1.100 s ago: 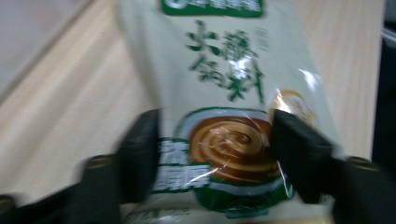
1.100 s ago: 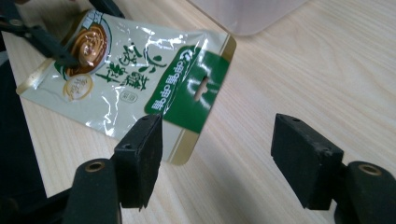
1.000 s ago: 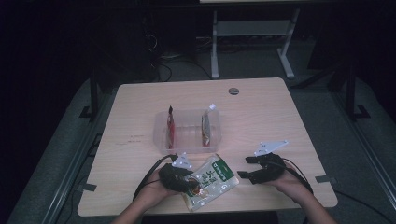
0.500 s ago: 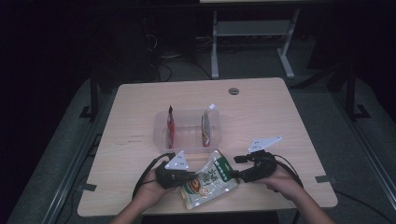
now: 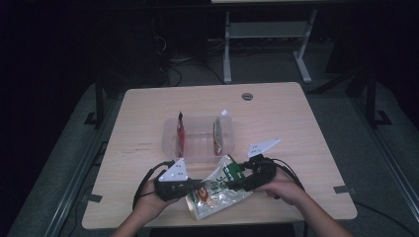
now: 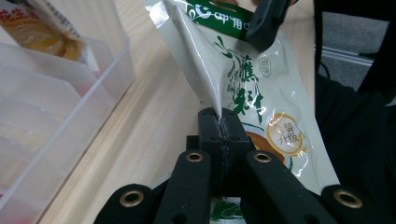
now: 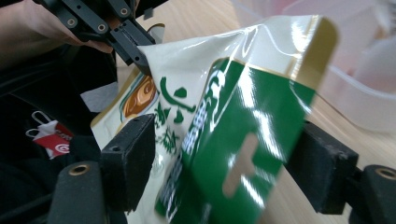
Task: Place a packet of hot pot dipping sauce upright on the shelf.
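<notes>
A white and green snack bag lies tilted near the table's front edge, between my two grippers. My left gripper is shut on the bag's side seam; in the left gripper view its jaws pinch the bag's folded edge. My right gripper stands open, its pads on either side of the bag's green top without pressing it. One finger of that gripper shows against the bag's top edge in the left gripper view.
A clear plastic container stands just behind the bag, with a red packet upright at its left wall and another packet at its right wall. A round hole sits at the table's far edge.
My right gripper has moved left from beside the bag until its open jaws straddle the bag's top. The left gripper has kept its hold on the bag.
</notes>
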Demonstrator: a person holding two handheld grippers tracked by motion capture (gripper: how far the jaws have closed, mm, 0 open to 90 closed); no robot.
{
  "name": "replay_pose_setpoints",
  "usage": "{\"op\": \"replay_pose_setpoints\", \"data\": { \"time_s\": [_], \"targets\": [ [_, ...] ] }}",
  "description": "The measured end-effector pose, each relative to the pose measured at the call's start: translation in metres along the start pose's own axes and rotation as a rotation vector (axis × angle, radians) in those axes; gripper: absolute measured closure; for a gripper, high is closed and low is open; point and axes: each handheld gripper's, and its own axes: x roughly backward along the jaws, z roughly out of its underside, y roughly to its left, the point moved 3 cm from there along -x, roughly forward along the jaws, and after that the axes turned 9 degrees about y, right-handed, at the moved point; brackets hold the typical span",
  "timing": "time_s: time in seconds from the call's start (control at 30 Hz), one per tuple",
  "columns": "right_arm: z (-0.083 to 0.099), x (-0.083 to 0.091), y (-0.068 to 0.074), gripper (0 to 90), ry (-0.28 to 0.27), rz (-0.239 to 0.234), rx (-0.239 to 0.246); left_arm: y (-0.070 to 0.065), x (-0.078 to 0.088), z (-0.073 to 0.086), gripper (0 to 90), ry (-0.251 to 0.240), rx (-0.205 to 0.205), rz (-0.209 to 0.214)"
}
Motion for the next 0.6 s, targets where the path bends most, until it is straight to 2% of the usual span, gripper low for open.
{"op": "replay_pose_setpoints", "data": {
  "time_s": [0.07,0.1,0.17,0.4,0.5,0.6],
  "targets": [
    [-0.0036,-0.0040,0.0012,37.7,-0.002,-0.019,0.012,-0.0005,-0.0003,0.0002,90.0,0.002,-0.005,-0.004],
    [-0.0043,-0.0054,0.0023,39.7,0.000,-0.025,0.015,-0.0004,-0.0002,0.0004,90.0,0.002,-0.009,-0.006],
    [-0.0033,-0.0064,0.0044,48.4,0.015,-0.019,0.029,-0.0005,0.0003,0.0008,89.9,0.002,-0.014,-0.007],
    [-0.0017,-0.0028,0.0056,68.8,-0.009,-0.055,0.030,0.0046,0.0041,0.0027,89.9,-0.002,-0.010,-0.028],
    [-0.0023,-0.0026,0.0073,73.0,-0.010,-0.072,0.035,0.0065,0.0051,0.0032,89.8,-0.008,-0.007,-0.033],
    [-0.0026,-0.0020,0.0077,73.5,-0.010,-0.096,0.037,0.0085,0.0063,0.0042,89.8,-0.015,-0.002,-0.033]
  ]
}}
